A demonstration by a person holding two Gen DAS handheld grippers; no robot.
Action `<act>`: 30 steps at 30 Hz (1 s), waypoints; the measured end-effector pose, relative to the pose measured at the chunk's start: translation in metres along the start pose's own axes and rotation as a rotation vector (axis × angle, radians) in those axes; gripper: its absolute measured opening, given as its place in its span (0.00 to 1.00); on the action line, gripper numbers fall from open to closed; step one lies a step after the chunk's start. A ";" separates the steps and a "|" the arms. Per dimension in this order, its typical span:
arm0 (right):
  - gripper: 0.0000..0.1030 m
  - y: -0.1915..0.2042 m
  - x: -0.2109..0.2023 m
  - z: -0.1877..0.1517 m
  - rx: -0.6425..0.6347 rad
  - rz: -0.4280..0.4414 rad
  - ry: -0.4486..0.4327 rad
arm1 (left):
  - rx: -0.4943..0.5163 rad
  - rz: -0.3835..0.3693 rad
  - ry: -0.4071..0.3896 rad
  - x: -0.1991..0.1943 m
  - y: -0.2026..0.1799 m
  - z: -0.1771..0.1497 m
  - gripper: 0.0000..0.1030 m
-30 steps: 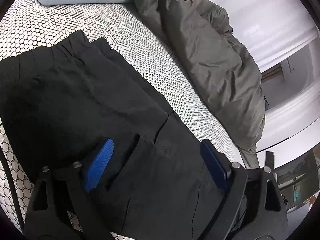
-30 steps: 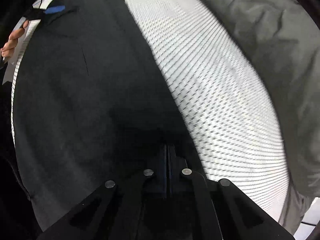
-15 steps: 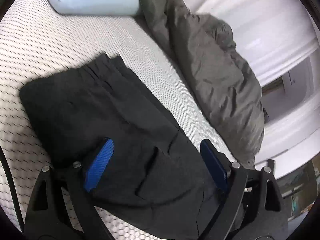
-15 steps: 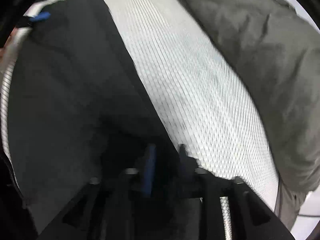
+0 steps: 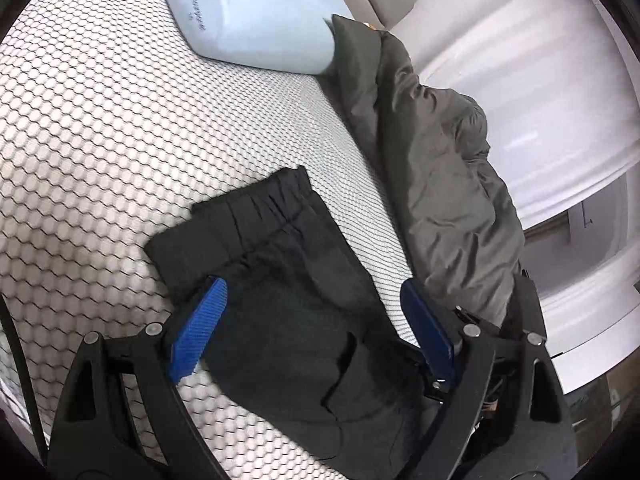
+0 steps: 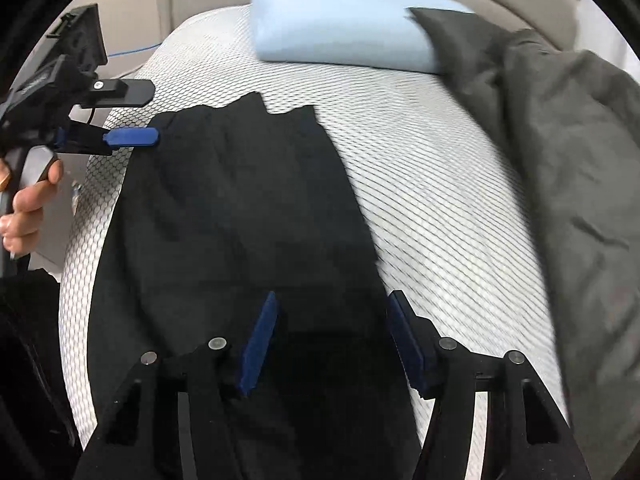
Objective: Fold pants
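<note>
While the black pants lie folded lengthwise on the honeycomb-patterned bed, both tools hang over them. Their elastic waistband end points toward the pale blue pillow, well short of it; a rumpled grey duvet runs along the pants' far side, apart from them. With its jaws spread wide, the left tool grips nothing — the cloth shows between its blue pads without being pinched. On the right tool the jaws are opening over the pants, pads clear of the fabric. A person's hand holds the left tool's handle beside the pants' waistband corner.
</note>
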State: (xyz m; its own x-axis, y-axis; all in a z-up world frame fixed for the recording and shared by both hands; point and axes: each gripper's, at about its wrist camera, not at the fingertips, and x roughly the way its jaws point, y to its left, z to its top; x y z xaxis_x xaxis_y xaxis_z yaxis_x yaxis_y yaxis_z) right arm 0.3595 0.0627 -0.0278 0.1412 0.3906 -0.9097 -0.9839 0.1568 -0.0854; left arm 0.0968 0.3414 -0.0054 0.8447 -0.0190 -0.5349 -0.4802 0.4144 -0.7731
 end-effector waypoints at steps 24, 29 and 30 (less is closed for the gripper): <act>0.02 0.000 0.045 0.049 0.008 -0.099 0.008 | -0.130 -0.075 -0.098 -0.065 0.065 0.033 0.86; 0.10 0.003 0.058 0.051 0.025 -0.113 0.039 | -0.115 -0.068 -0.085 -0.054 0.052 0.030 0.86; 0.13 0.002 0.056 0.049 0.029 -0.117 0.044 | -0.112 -0.063 -0.081 -0.054 0.052 0.031 0.86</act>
State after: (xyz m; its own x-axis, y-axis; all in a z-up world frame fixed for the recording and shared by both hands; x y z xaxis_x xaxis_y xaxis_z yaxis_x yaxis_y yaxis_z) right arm 0.3710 0.1296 -0.0583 0.2496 0.3283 -0.9110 -0.9573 0.2255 -0.1810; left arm 0.0335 0.3922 -0.0065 0.8882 0.0333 -0.4582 -0.4450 0.3102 -0.8401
